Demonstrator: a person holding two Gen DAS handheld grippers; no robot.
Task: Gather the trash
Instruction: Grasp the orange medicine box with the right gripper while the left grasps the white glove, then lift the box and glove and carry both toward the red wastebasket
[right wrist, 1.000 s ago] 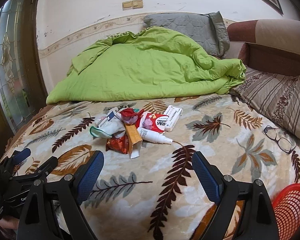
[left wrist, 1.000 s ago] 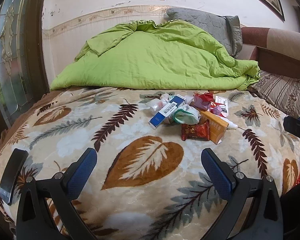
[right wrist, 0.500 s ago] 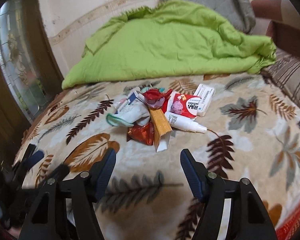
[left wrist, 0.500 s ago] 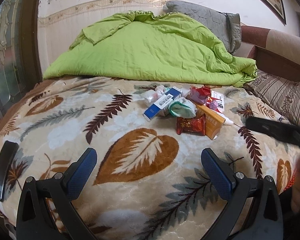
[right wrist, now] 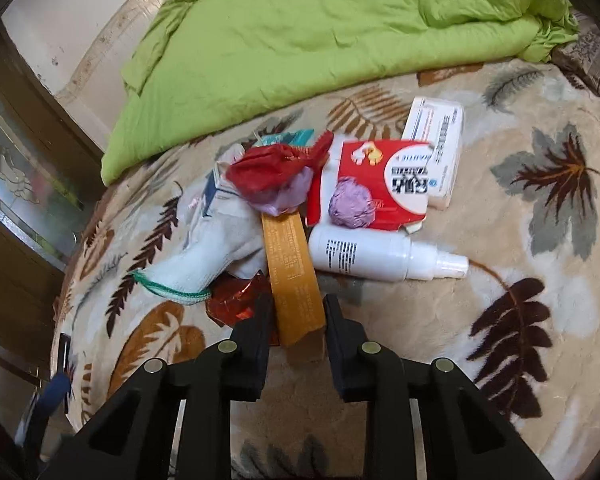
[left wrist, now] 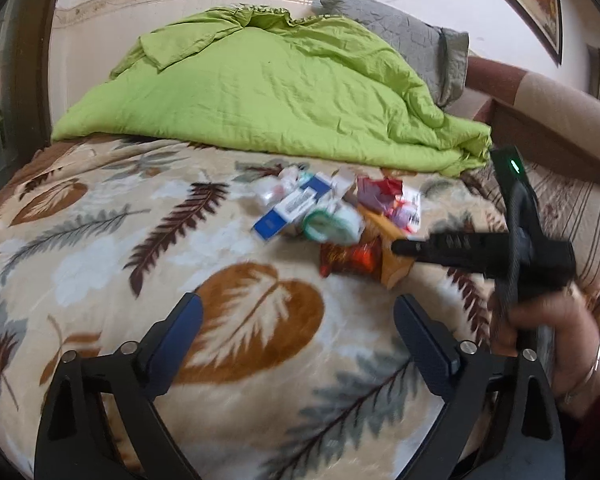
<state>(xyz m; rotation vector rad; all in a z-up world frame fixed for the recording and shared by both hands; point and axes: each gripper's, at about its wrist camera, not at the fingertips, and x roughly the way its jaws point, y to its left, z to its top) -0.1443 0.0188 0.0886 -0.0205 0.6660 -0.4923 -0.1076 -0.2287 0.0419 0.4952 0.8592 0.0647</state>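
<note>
A heap of trash lies on the leaf-patterned blanket. It holds a long orange box, a white spray bottle, a red-and-white carton, a white carton, a crumpled red wrapper, a white glove with a green cuff and a red foil packet. My right gripper has its fingers pressed against both sides of the orange box's near end. In the left wrist view the right gripper reaches into the heap from the right. My left gripper hangs open over the blanket, short of the heap, holding nothing.
A green quilt is bunched at the head of the bed with a grey pillow behind it. A striped pillow lies at the right. A person's hand holds the right gripper. A blue-and-white box sits on the heap's left side.
My right gripper moved forward and down to the heap and narrowed from wide open to closed on the orange box. The left gripper drifted slightly and stayed open.
</note>
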